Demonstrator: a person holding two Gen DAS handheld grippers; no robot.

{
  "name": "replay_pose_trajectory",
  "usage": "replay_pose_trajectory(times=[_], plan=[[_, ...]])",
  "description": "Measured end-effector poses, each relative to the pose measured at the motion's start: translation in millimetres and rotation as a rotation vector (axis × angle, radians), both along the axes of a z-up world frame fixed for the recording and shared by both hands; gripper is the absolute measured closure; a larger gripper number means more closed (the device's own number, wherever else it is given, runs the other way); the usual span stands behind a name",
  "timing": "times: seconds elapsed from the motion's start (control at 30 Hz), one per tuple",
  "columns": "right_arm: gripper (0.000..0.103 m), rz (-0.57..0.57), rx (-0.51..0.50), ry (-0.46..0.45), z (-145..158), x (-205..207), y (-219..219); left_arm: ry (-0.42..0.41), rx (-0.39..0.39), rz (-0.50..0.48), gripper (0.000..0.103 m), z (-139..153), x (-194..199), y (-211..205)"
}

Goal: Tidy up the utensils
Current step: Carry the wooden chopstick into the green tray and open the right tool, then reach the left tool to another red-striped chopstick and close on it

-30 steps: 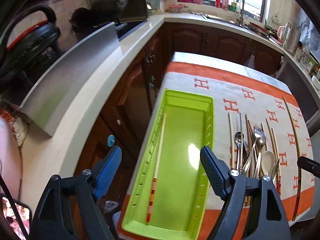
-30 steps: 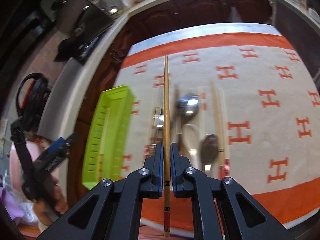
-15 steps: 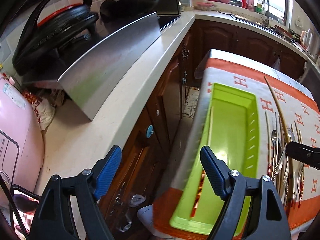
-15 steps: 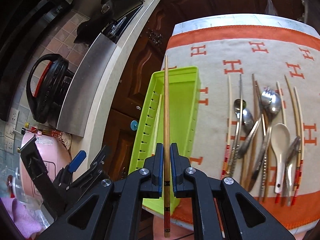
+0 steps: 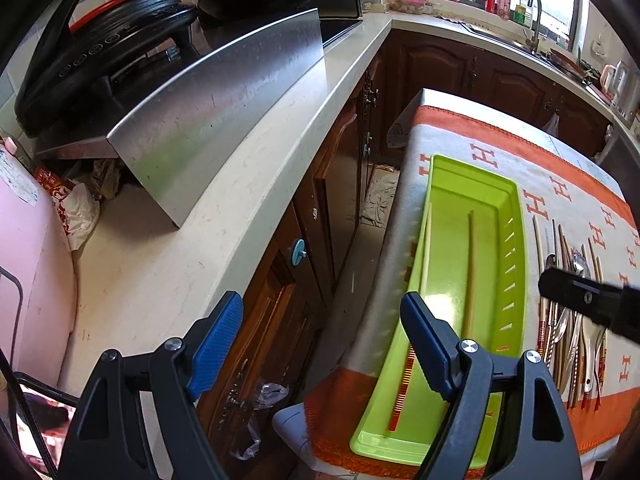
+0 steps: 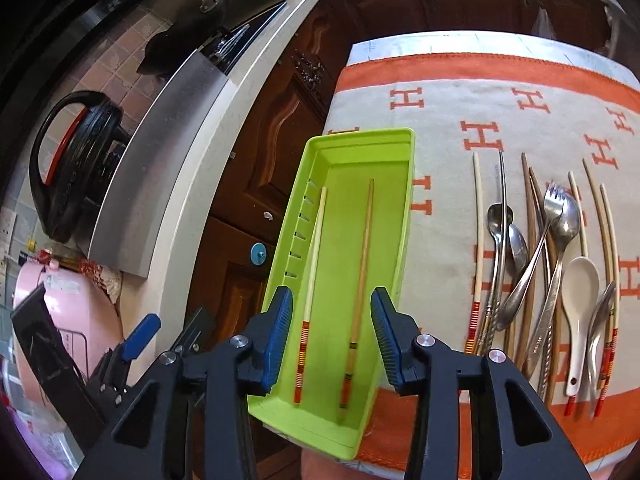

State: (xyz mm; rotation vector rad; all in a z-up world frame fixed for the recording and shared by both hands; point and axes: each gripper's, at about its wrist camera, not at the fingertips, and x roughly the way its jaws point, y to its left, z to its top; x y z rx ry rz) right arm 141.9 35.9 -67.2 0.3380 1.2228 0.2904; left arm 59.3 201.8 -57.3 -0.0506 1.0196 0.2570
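Released from the right gripper (image 6: 331, 334), which had clamped it half a second earlier, the brown chopstick (image 6: 360, 288) lay in the lime-green tray (image 6: 404, 216) beside a pale chopstick (image 6: 314, 272) already there. The right jaws were opening, straddling the brown chopstick's banded end from above without touching it. Both sticks ran lengthwise down the tray, nearly parallel, banded ends toward the bottom of the frame, tips toward the top. The left gripper (image 5: 322, 340) hung at lower centre of its own view with jaws wide apart and nothing between them, over the gap between the pale countertop (image 5: 224, 216) and the orange-bordered cloth (image 6: 460, 92). Right of the tray, a jumble of utensils remained on the cloth: metal spoons (image 6: 496, 240), a fork (image 6: 554, 200), a white ceramic spoon (image 6: 580, 280) and more chopsticks (image 6: 478, 240), all pointing roughly the same way. A steel panel (image 5: 224, 112) and a black pressure cooker (image 5: 104, 48) filled the upper left of the left view.
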Motion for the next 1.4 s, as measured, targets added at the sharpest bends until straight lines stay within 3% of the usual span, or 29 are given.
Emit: replay_pose_trajectory(times=[0.23, 0.33, 0.53, 0.67, 0.9, 1.23, 1.4], plan=[[0.061, 0.084, -0.096, -0.044, 1, -21, -8, 0.003, -0.019, -0.015, 0.023, 0, 1, -8], [0.055, 0.115, -0.138, -0.08, 1, -34, -14, 0.004, -0.025, -0.032, 0.023, 0, 0, -15], [0.052, 0.129, -0.173, -0.157, 12, -56, -32, 0.01, -0.019, -0.064, 0.023, -1, -2, -34], [0.037, 0.11, -0.146, -0.196, 24, -69, -55, 0.013, -0.033, -0.095, 0.023, 3, -7, -49], [0.02, 0.078, -0.18, -0.253, 46, -92, -97, 0.01, -0.039, -0.148, 0.023, 10, -13, -80], [0.02, -0.031, -0.187, -0.279, 50, -120, -179, 0.004, -0.09, -0.253, 0.023, 8, -13, -134], [0.03, -0.11, -0.187, -0.251, 35, -125, -226, 0.026, -0.139, -0.311, 0.024, 2, -6, -158]])
